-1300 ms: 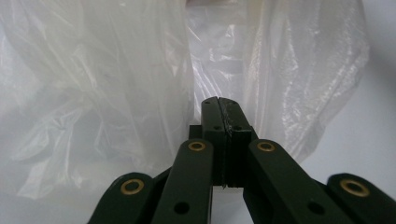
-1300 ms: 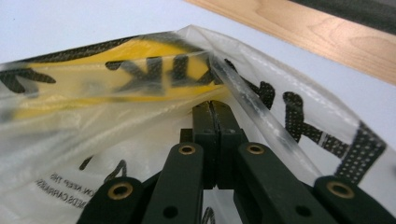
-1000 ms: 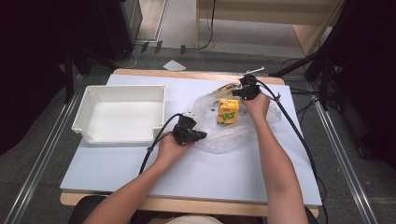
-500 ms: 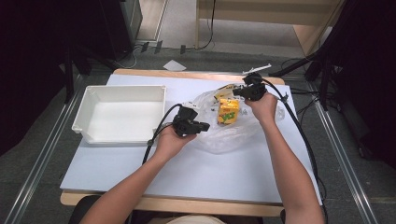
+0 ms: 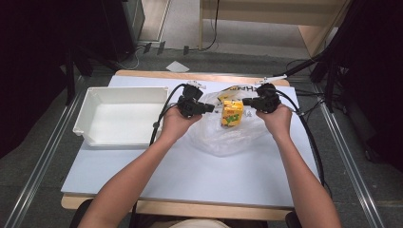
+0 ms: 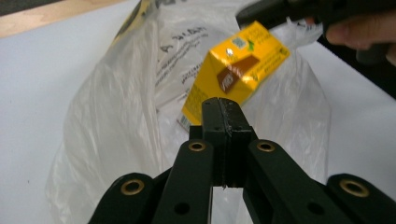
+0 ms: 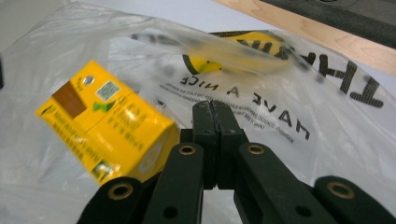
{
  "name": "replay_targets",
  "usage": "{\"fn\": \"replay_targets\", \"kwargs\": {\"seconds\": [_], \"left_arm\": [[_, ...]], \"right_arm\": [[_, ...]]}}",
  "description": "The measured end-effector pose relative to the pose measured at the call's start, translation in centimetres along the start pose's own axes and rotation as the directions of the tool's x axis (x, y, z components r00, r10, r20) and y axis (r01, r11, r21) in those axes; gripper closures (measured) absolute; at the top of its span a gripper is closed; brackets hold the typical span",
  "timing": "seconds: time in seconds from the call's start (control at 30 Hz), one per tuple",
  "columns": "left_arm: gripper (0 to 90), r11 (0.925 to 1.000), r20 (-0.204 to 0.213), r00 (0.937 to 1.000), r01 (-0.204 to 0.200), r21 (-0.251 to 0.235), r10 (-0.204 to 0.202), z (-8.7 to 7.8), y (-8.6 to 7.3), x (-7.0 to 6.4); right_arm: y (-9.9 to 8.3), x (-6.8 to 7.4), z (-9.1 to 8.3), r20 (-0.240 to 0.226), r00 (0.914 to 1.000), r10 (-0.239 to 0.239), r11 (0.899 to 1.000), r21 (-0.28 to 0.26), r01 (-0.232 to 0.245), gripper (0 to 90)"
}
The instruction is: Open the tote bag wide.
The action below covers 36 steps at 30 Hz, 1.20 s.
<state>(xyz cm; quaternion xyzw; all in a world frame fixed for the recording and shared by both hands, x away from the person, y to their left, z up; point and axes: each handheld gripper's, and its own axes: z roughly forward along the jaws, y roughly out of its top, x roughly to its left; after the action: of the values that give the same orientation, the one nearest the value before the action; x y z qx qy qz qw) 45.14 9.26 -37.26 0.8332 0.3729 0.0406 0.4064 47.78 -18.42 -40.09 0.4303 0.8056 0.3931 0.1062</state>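
Both sets of fingers pinch the plastic bag (image 5: pixel 223 137) shut-tight either side of the yellow carton (image 5: pixel 232 112); unloading into the white tray (image 5: pixel 90 102) remains.

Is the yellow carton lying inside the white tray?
No, in the high view the yellow carton sits on the clear plastic bag between the two grippers, while the white tray stands apart at the left.
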Motion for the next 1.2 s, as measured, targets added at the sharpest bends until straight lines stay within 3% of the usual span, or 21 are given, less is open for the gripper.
{"fn": "replay_targets", "kwargs": {"seconds": [0.23,0.5,0.8,1.2], "left_arm": [[90.0,0.9995,-0.025,0.9997,0.002,-0.032,-0.003,0.7,2.8,1.1],[90.0,0.9990,-0.075,0.9970,-0.021,-0.041,0.018,2.5,4.0,2.4],[90.0,0.9991,-0.089,0.9951,0.042,-0.009,-0.042,5.4,3.2,4.2],[90.0,0.9967,-0.117,0.9916,0.062,0.052,-0.056,9.5,0.6,5.0]], "right_arm": [[-2.0,0.9,-1.0,-0.003,0.9997,-0.023,1.000,0.014,0.024,90.0],[-3.9,1.4,-1.1,-0.026,0.9995,-0.020,1.000,0.016,0.021,90.0],[-5.2,1.8,-0.4,-0.038,0.9991,-0.018,0.999,0.036,0.020,90.0],[-7.4,1.8,0.9,-0.037,0.9991,-0.020,0.998,0.063,0.022,90.0]]}}
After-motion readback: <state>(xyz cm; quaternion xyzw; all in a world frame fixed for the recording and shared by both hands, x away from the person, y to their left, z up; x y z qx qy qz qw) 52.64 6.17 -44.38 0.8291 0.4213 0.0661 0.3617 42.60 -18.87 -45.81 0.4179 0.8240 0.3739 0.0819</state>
